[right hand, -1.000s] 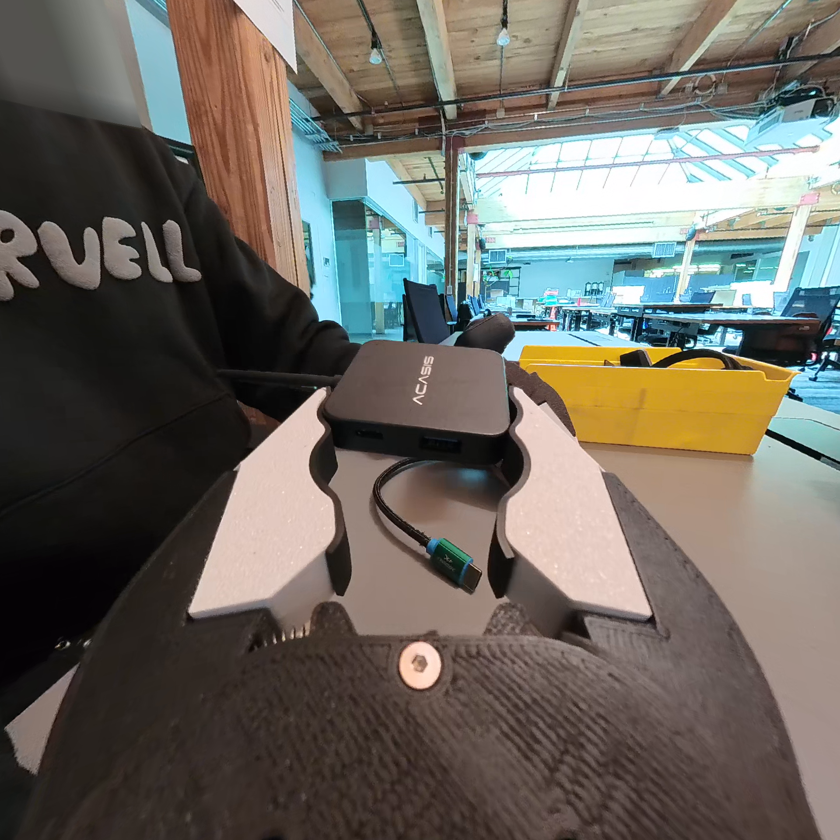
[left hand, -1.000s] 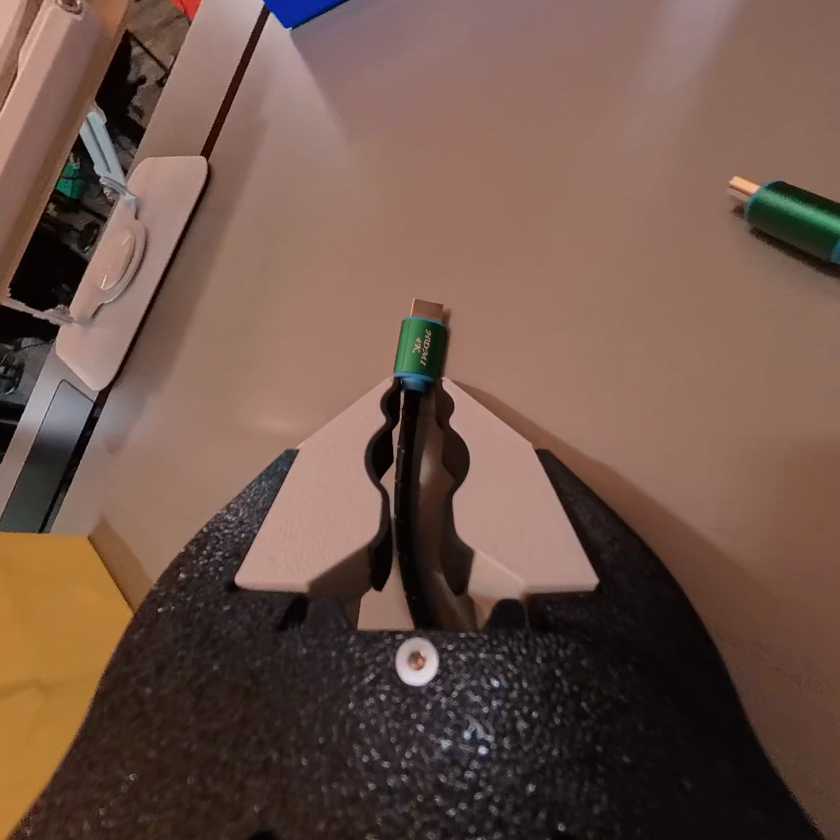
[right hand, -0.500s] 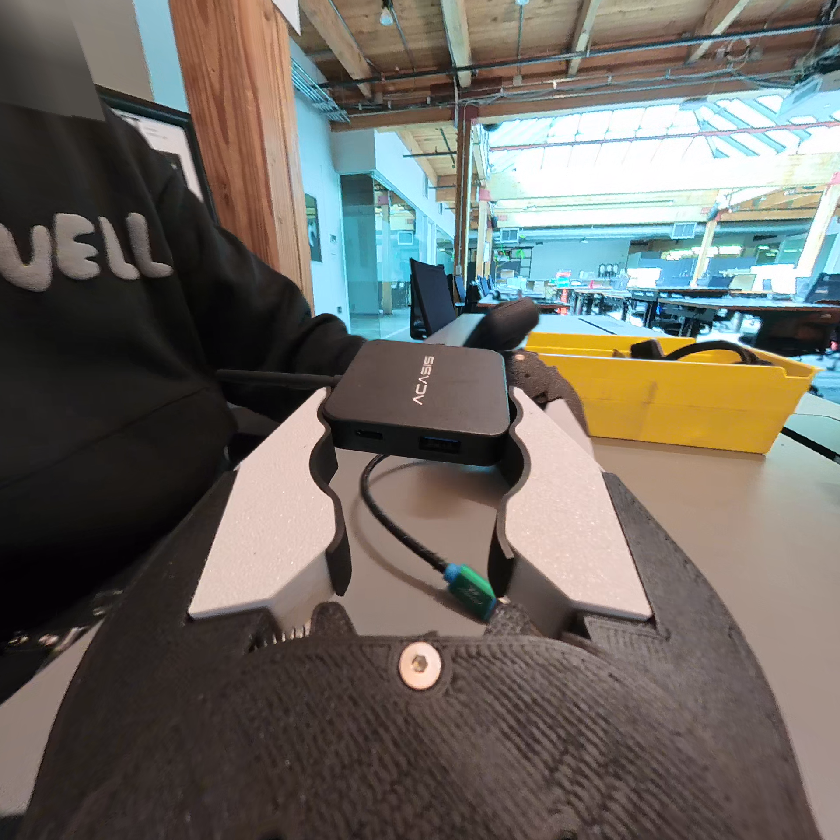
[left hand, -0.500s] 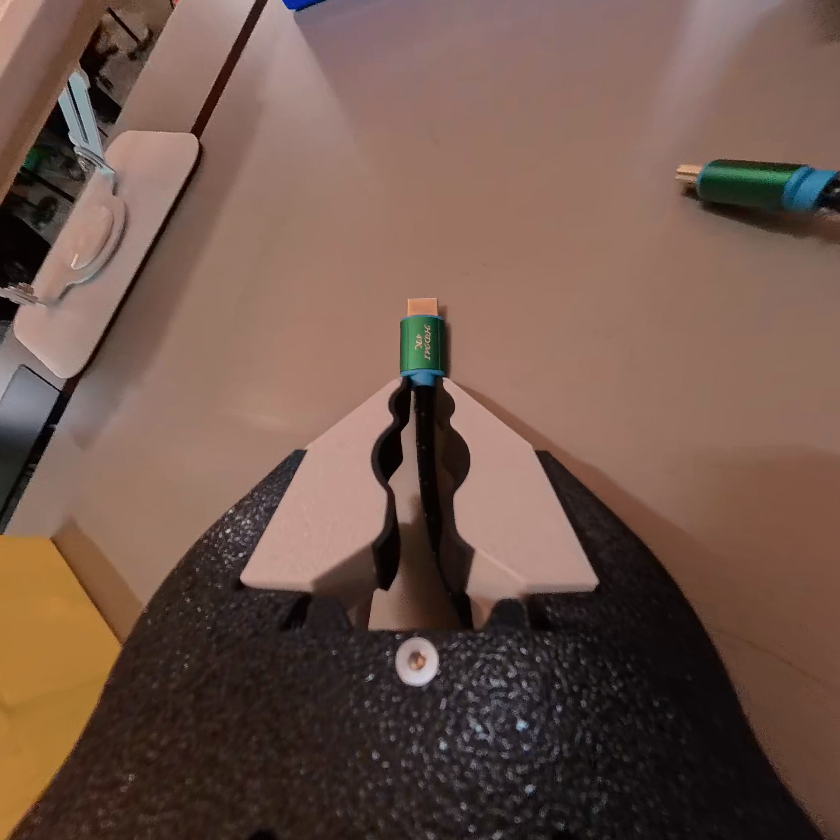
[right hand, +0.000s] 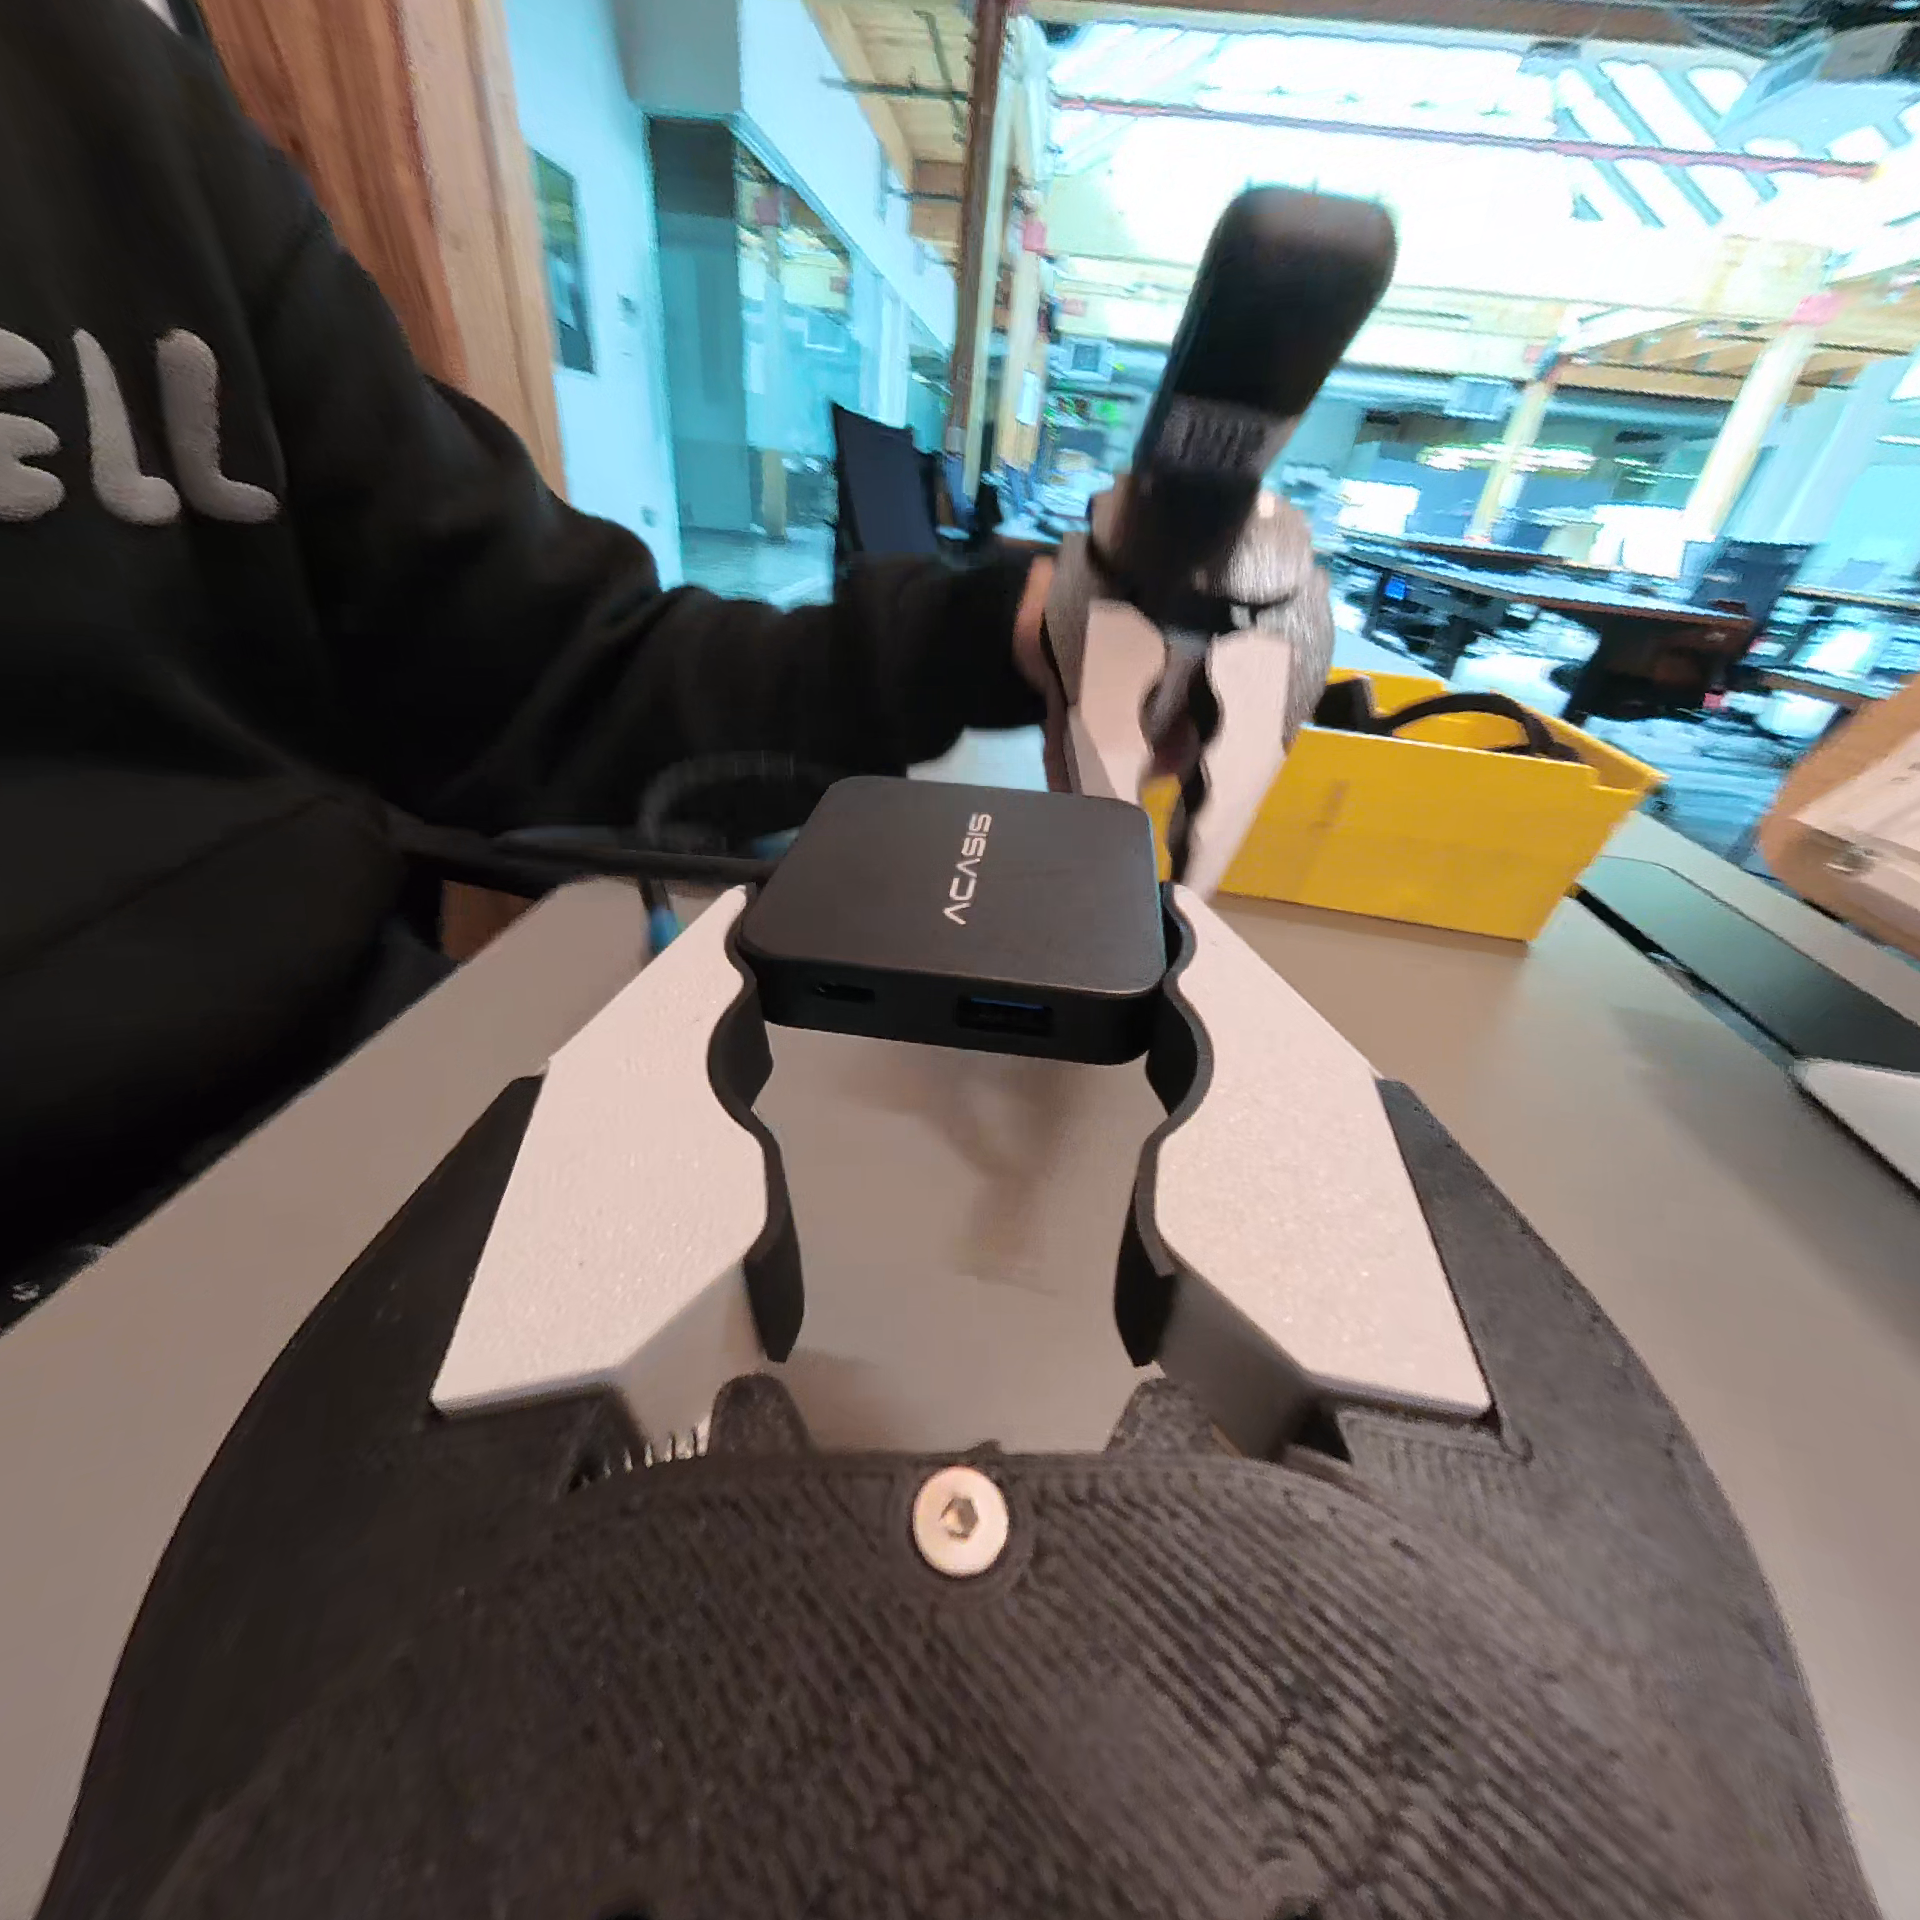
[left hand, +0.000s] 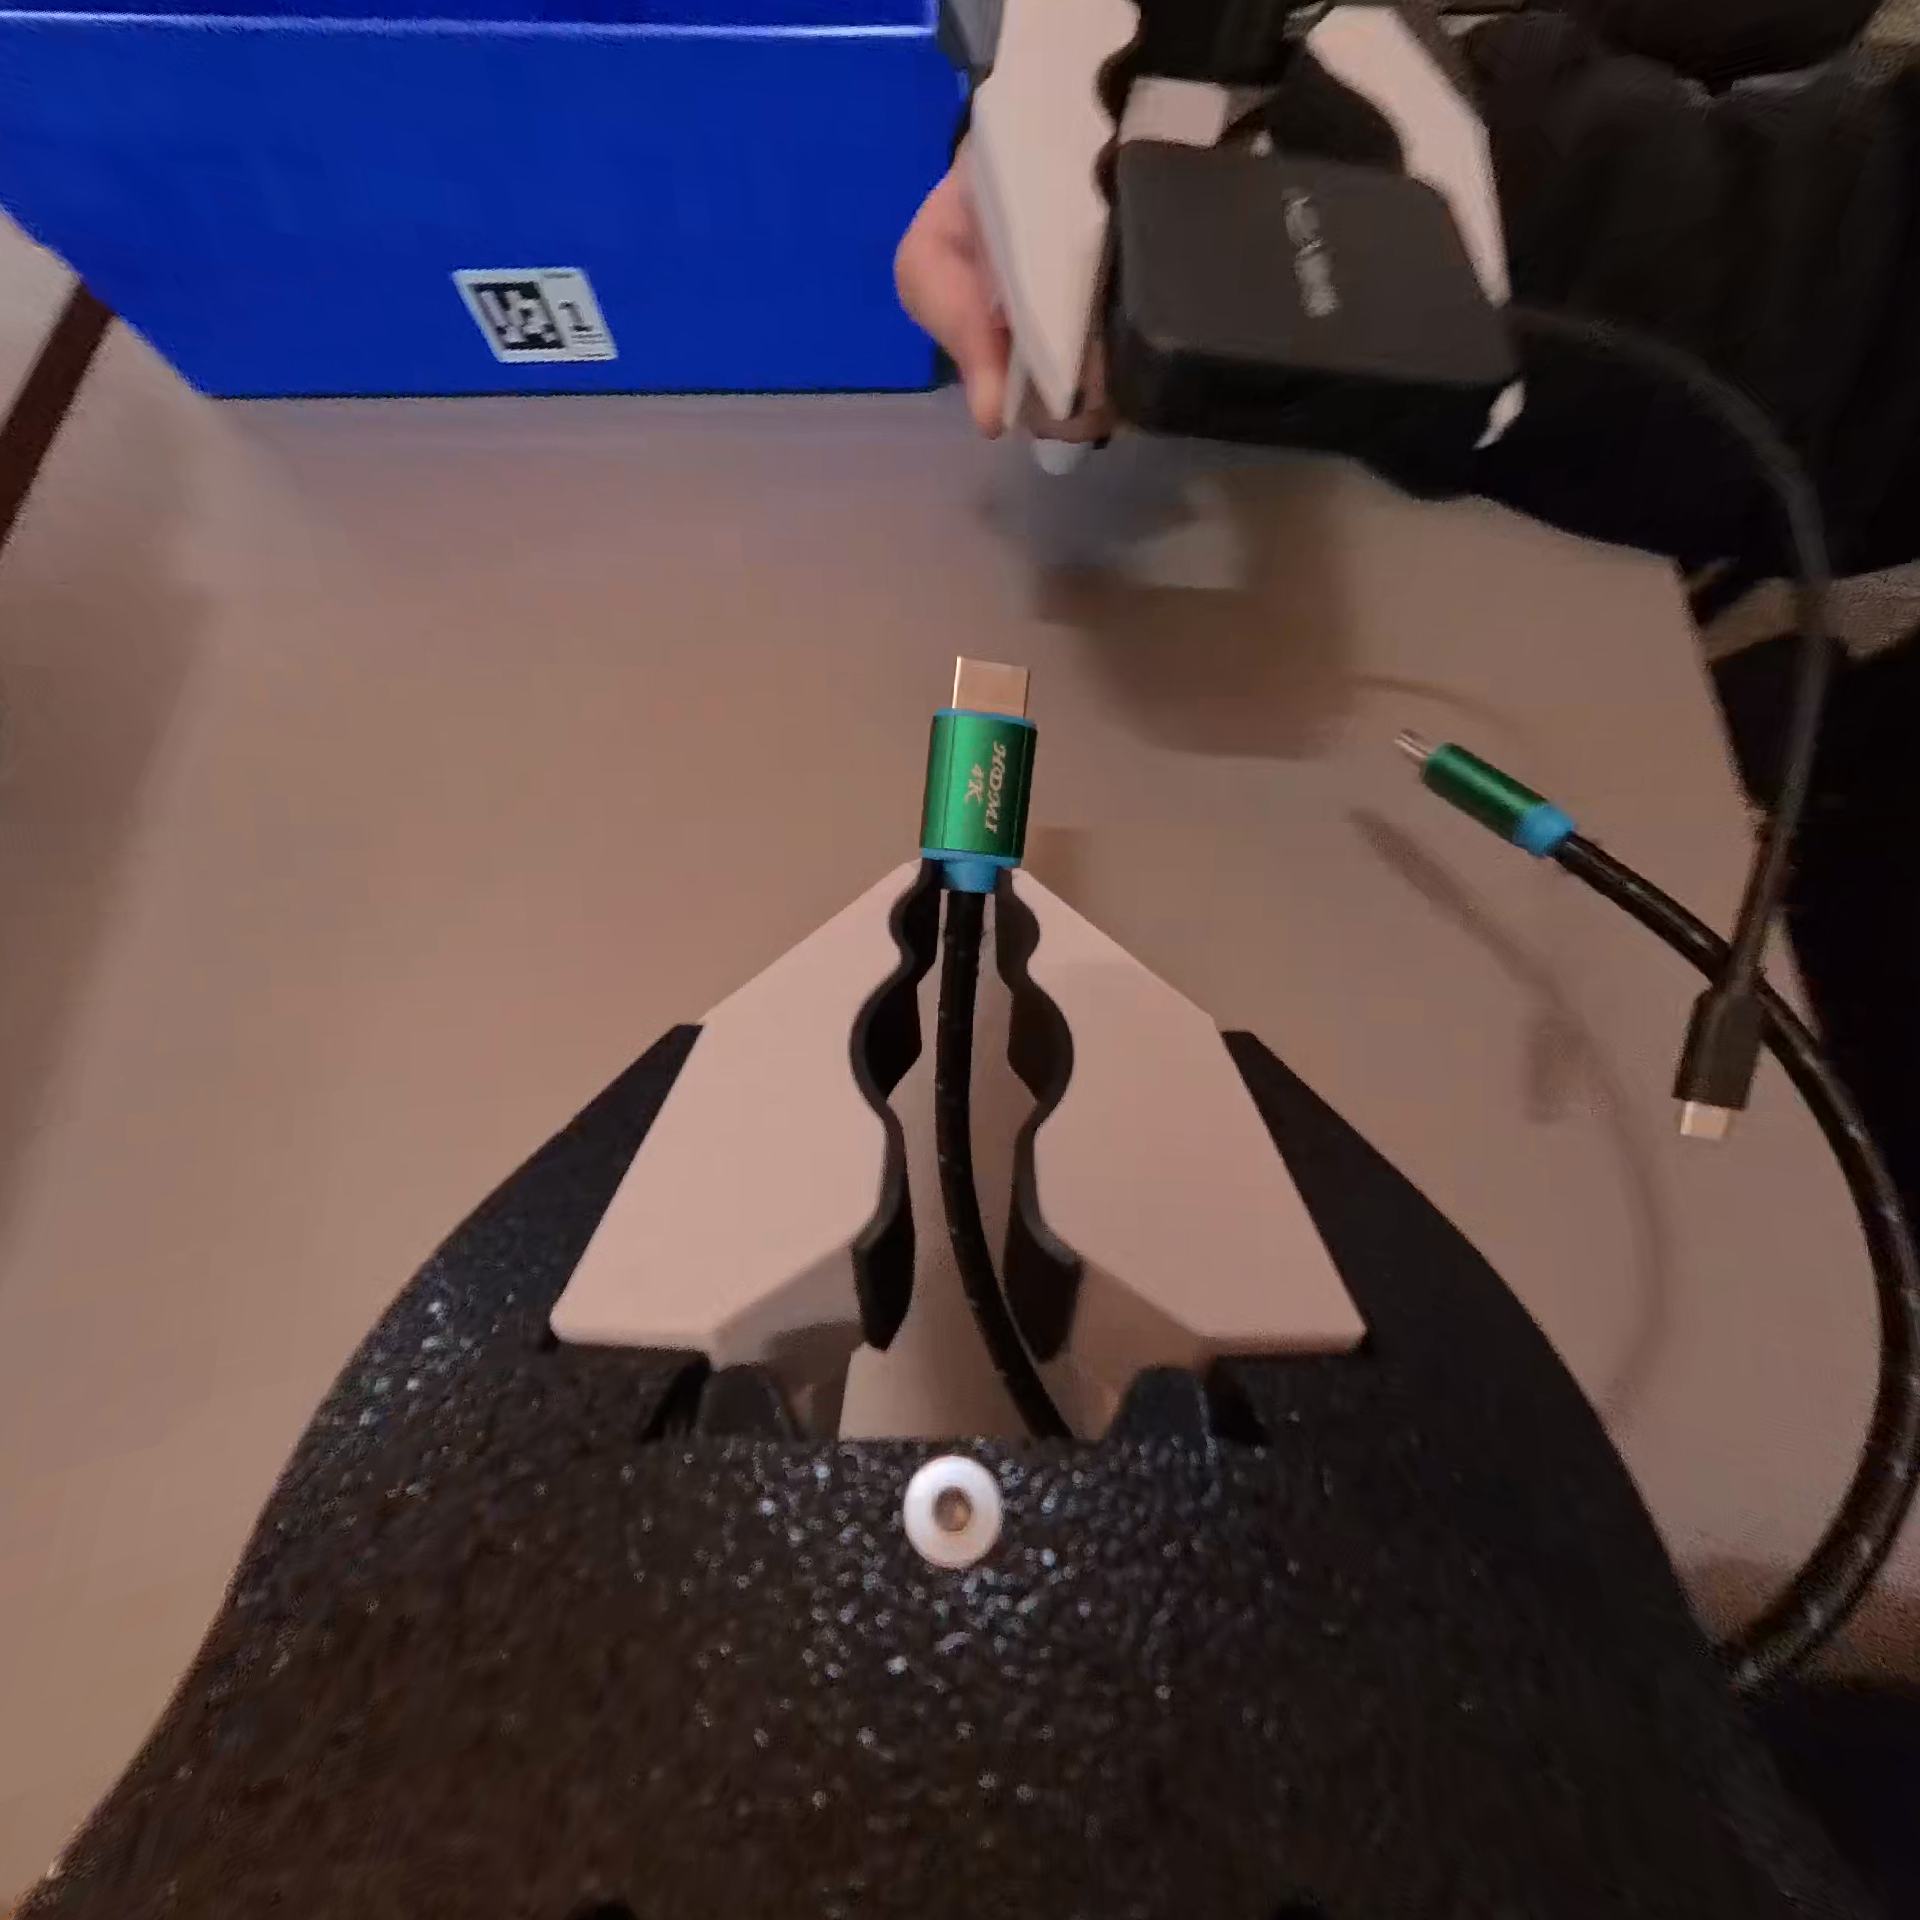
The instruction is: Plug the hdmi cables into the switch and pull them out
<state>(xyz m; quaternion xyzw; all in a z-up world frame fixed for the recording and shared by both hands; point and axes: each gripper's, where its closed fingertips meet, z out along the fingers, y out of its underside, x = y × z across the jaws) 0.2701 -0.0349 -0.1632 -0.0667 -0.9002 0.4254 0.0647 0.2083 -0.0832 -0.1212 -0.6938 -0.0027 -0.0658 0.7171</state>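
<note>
In the left wrist view, my left gripper (left hand: 966, 883) is shut on a black HDMI cable just behind its green plug (left hand: 977, 790). The plug's gold tip points up and away, above the table. Up and to the right, my right gripper (left hand: 1273, 410) holds the black switch (left hand: 1299, 301) off the table. A second green plug (left hand: 1486, 790) lies on the table at right. In the right wrist view, my right gripper (right hand: 961, 914) is shut on the switch (right hand: 1039, 883), two of its ports facing the camera. My left gripper (right hand: 1169, 821) hovers blurred just behind it.
A blue bin (left hand: 468, 187) stands at the back of the table. A thin black lead with a small plug (left hand: 1720, 1049) hangs from the switch. A yellow bin (right hand: 1403, 831) with cables sits behind the switch. A person's black sleeve (right hand: 623, 675) reaches across on the left.
My left gripper has risen and swung with its plug toward the switch, bringing the blue bin and right gripper into view. The loose green plug has left the right wrist view.
</note>
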